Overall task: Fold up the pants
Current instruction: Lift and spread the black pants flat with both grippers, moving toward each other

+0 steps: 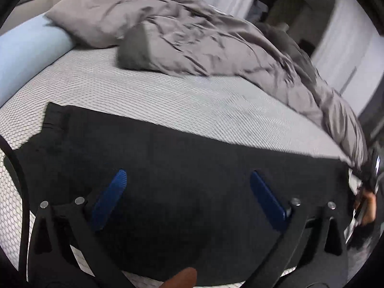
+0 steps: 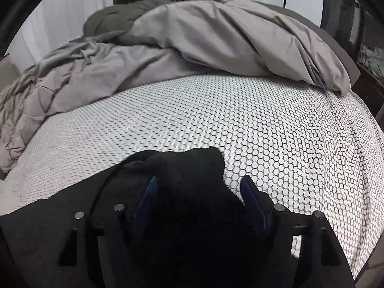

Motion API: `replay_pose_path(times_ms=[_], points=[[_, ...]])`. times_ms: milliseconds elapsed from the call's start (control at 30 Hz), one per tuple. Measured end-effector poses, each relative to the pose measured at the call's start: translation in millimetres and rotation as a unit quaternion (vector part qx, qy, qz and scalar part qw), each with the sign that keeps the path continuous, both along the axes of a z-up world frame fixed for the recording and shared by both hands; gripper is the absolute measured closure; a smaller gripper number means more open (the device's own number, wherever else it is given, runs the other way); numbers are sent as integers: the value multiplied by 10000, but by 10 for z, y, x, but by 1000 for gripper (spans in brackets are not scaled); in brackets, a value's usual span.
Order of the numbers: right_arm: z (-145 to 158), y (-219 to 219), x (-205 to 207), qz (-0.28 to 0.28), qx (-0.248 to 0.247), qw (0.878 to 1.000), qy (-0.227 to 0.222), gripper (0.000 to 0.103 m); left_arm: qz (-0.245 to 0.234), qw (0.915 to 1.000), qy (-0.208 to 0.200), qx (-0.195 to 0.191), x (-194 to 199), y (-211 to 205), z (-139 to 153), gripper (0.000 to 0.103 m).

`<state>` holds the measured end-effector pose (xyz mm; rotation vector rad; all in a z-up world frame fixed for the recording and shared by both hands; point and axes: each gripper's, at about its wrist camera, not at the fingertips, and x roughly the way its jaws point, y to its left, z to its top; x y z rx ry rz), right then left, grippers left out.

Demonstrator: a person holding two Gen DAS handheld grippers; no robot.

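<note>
pants (image 1: 182, 168): we have them flat on the mattress (image 1: 168, 100), ready for folding
left gripper (image 1: 187, 184): jaws wide, nothing held
right gripper (image 2: 199, 192): jaws wide, straddling a bunched end, not pinching

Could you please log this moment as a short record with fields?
surface: bed with a honeycomb-patterned sheet
garment: black pants lying flat across the near side of the sheet
bedding: grey duvet bunched at the far side, light blue pillow
left tool: open over the pants
right tool: open, pants end between its fingers
</note>
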<state>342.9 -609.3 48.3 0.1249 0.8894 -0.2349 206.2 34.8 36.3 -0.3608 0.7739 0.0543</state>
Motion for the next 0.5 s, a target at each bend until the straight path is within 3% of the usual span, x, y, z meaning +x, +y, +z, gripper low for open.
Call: replay_pose_path(times_ms=[100,167,267,400,500], points=[[217,275,-239,360,-428,9980,-282,4,-274,9996,-97,-44,-78,-437,-22,1],[306,497,-419,709,-489,9955,-390,2,-776,9967,-83,-217,-78,-756,-44,1],[282,904,-615,1324,-236,9905,-283,1,-1013,9946,-17,-227,-109,-1132,-48,1],[145,1581,-927,2463,-89,9688,-244,1,-1234,9921,36,-221,-135,-1633,-100,1],[-57,1873,-1072,2889,217,9571,-71,1,-1510,9877,262,-316,6,-1860,-235,1]])
